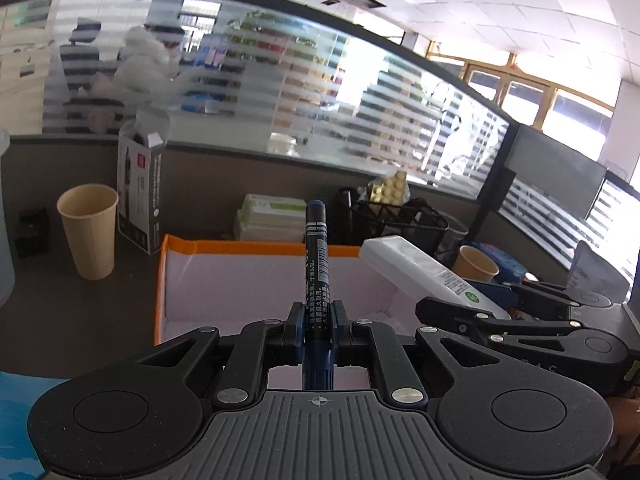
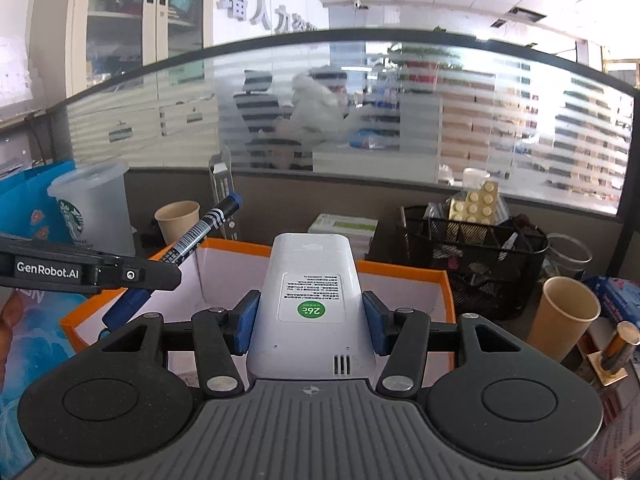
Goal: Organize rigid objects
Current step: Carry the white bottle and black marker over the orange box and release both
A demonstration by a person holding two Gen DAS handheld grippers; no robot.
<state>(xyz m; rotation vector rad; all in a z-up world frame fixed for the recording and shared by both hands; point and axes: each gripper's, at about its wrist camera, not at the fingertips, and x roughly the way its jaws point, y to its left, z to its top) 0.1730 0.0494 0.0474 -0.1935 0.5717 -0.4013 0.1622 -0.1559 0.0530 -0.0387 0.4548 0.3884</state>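
Note:
My left gripper (image 1: pixel 316 322) is shut on a dark blue marker (image 1: pixel 317 256) that points up and forward over an orange-rimmed box (image 1: pixel 256 247) with a white inside. My right gripper (image 2: pixel 310 316) is shut on a white remote control (image 2: pixel 310 280), back side up, held over the same box (image 2: pixel 404 270). In the right wrist view the left gripper (image 2: pixel 132 276) and its marker (image 2: pixel 200 236) show at the left. In the left wrist view the right gripper (image 1: pixel 520 320) and the remote (image 1: pixel 424 272) show at the right.
A paper cup (image 1: pixel 90 230) and a tall carton (image 1: pixel 140 196) stand left of the box. A black mesh organizer (image 2: pixel 472 252) and another paper cup (image 2: pixel 564 316) stand to its right. A frosted Starbucks cup (image 2: pixel 94 212) is at far left. A glass partition runs behind the desk.

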